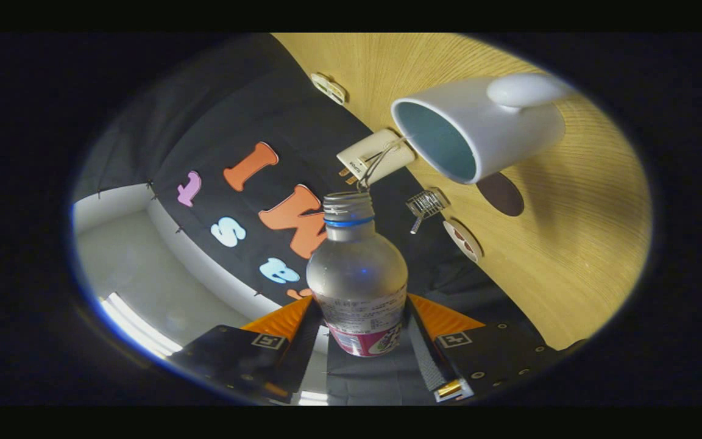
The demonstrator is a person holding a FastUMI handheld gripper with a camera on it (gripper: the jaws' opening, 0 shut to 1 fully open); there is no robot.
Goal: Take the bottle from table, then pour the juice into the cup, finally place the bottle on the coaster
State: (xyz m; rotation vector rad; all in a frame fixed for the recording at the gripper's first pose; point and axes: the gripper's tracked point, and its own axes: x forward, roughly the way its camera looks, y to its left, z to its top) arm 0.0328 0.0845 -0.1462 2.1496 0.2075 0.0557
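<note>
My gripper [364, 332] is shut on a clear plastic bottle [357, 274], one finger pressing each side of its labelled lower body. The bottle has a blue neck ring and an uncapped mouth, and its visible upper part looks clear. The whole scene is rolled steeply, so the bottle is tipped on its side relative to the wooden table [570, 256]. Beyond the bottle's mouth stands a white cup [485, 131] with a bluish inside and its handle facing me. A dark round coaster [501, 194] lies on the table right beside the cup's base.
A white plug adapter [375, 155] with a wire clip lies by the cup's rim at the table's edge near the black cloth wall. A small wire basket [426, 202], a round patterned disc [462, 239] and another small white item [328, 88] also lie along that edge.
</note>
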